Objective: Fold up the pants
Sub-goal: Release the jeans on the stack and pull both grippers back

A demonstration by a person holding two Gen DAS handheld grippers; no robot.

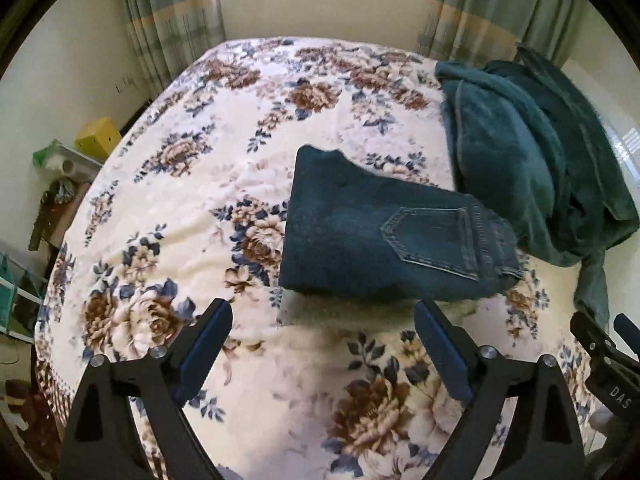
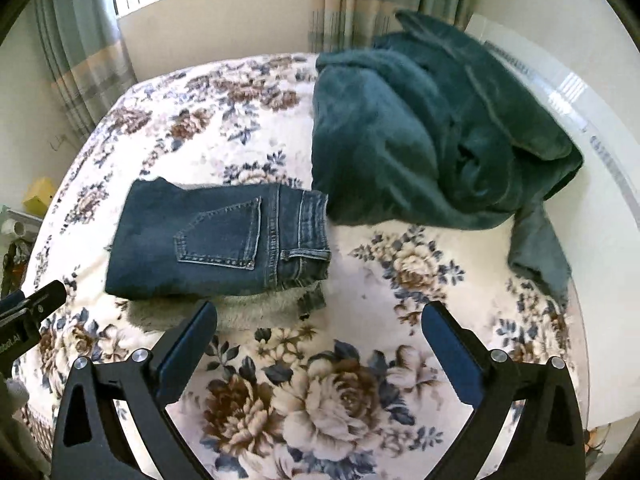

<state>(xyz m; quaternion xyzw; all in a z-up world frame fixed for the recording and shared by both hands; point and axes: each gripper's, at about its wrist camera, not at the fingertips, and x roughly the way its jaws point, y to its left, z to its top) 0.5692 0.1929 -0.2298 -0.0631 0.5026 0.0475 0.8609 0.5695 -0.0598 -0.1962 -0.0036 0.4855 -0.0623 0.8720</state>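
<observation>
Dark blue jeans (image 1: 380, 240) lie folded into a compact rectangle on the floral bedspread (image 1: 192, 184), back pocket up and waistband to the right. They also show in the right wrist view (image 2: 216, 240). My left gripper (image 1: 322, 312) is open and empty, held just short of the jeans' near edge. My right gripper (image 2: 320, 316) is open and empty, near the jeans' near right corner. The right gripper's body (image 1: 600, 356) shows at the right edge of the left wrist view; the left gripper's body (image 2: 28, 312) shows at the left edge of the right wrist view.
A rumpled teal fleece blanket (image 2: 424, 136) lies against the jeans' waistband end, also in the left wrist view (image 1: 536, 152). Green curtains (image 2: 352, 0) and a window are behind the bed. A yellow box (image 1: 98, 138) and clutter stand left of the bed.
</observation>
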